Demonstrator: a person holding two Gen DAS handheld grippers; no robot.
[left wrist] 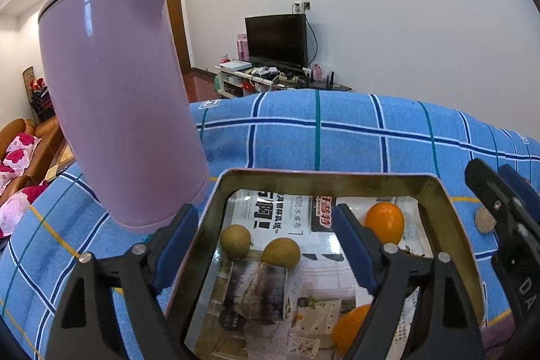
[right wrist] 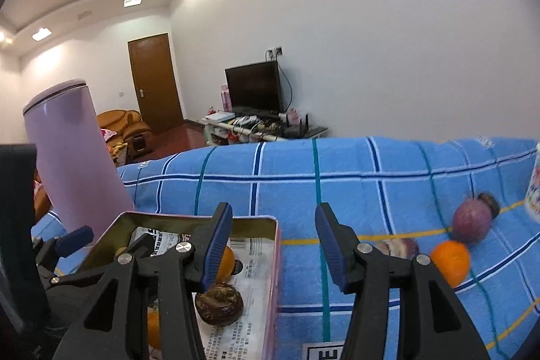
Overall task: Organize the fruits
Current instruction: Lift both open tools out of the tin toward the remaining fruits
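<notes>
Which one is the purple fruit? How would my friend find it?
Look at the blue checked cloth, to the right of the metal tin lined with newspaper. Near the cloth's right edge, just beyond a loose orange, sits the purple fruit. It is the only round, dull purple one, with a dark cap on its far side.

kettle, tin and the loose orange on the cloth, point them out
kettle [left wrist: 114, 97], left wrist view, on the middle of its purple side
tin [left wrist: 324, 179], left wrist view, on its far inner wall
orange [right wrist: 450, 262], right wrist view, on the middle of its peel
</notes>
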